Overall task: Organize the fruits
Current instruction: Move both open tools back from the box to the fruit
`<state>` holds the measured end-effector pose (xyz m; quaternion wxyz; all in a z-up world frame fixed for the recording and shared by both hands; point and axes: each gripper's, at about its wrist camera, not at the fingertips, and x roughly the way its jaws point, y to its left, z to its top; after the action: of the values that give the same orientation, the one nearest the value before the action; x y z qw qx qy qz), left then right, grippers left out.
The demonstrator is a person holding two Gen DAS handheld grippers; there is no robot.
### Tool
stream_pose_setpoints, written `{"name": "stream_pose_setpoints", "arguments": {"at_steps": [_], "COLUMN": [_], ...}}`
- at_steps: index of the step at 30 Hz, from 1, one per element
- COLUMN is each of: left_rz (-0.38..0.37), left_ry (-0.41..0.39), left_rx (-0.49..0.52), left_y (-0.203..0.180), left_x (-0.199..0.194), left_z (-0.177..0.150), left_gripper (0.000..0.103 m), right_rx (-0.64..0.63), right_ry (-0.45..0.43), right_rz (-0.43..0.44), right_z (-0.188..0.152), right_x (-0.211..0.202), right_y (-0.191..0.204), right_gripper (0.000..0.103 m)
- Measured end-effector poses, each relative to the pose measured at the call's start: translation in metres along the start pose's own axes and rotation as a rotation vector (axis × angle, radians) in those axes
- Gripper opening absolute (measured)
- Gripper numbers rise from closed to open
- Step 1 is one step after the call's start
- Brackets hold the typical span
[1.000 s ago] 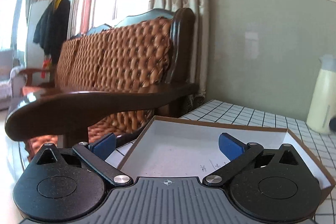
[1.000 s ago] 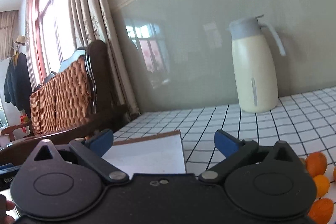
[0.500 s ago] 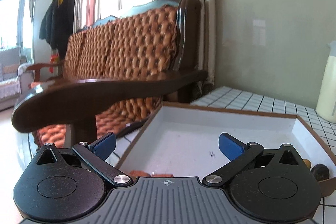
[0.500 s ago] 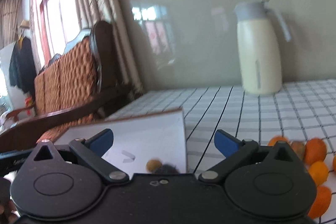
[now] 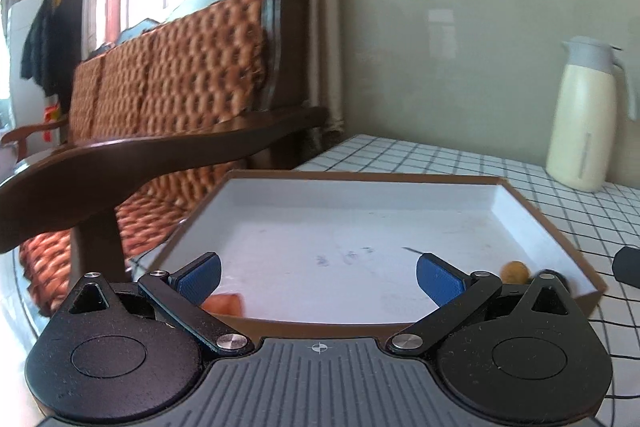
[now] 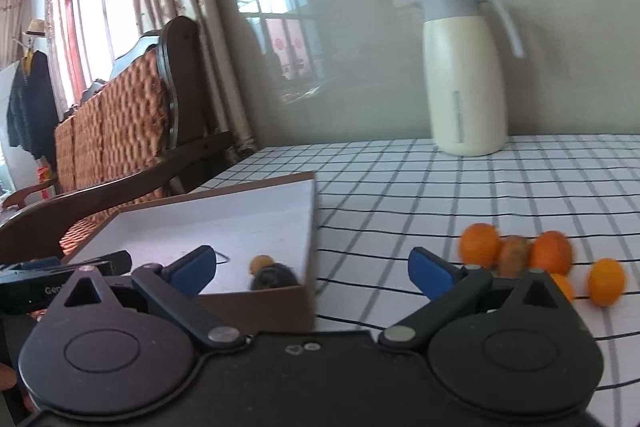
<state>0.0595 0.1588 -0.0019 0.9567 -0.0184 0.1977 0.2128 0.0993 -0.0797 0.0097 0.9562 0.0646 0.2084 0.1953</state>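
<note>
Left gripper (image 5: 318, 277) jaws wide apart, empty, hovering over near edge of box (image 5: 520, 205). Box sits on checked table (image 6: 460, 187); inside, a reddish piece (image 5: 224, 303) near left, small yellow fruit (image 5: 515, 271) and a dark one (image 6: 276, 277) near right corner. Right gripper (image 6: 312, 269) also spread, empty. Oranges (image 6: 516, 255) clustered on table right of box. Jug (image 6: 466, 75) by wall.
</note>
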Motion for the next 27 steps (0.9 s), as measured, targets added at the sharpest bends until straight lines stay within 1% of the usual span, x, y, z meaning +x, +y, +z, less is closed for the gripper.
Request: {"name": "stream_pose_setpoints", "arguments": {"at_steps": [6, 14, 16, 22, 27], "left_rz": [-0.081, -0.203, -0.239, -0.350, -0.411], "left_ry": [-0.015, -0.059, -0.057, -0.036, -0.006], "left_rx": [0.013, 0.080, 0.099, 0.114, 0.132], "left_y": [-0.024, -0.070, -0.084, -0.118, -0.142], "left_x": [-0.012, -0.031, -0.036, -0.047, -0.048], "left_z": [0.000, -0.001, -0.003, -0.008, -0.014], "left_gripper": [0.103, 0.103, 0.103, 0.103, 0.103], "right_rx": [0.008, 0.053, 0.073, 0.129, 0.154], "right_ry": [-0.003, -0.011, -0.011, -0.001, -0.005], "right_rz": [-0.065, -0.171, -0.204, -0.286, -0.355], "right_z": [-0.001, -0.003, -0.004, -0.007, -0.011], "right_x": [-0.019, -0.043, -0.048, -0.062, -0.075], "right_y": [-0.024, -0.062, -0.072, -0.100, -0.119], "right_gripper": [0.097, 0.097, 0.097, 0.097, 0.097]}}
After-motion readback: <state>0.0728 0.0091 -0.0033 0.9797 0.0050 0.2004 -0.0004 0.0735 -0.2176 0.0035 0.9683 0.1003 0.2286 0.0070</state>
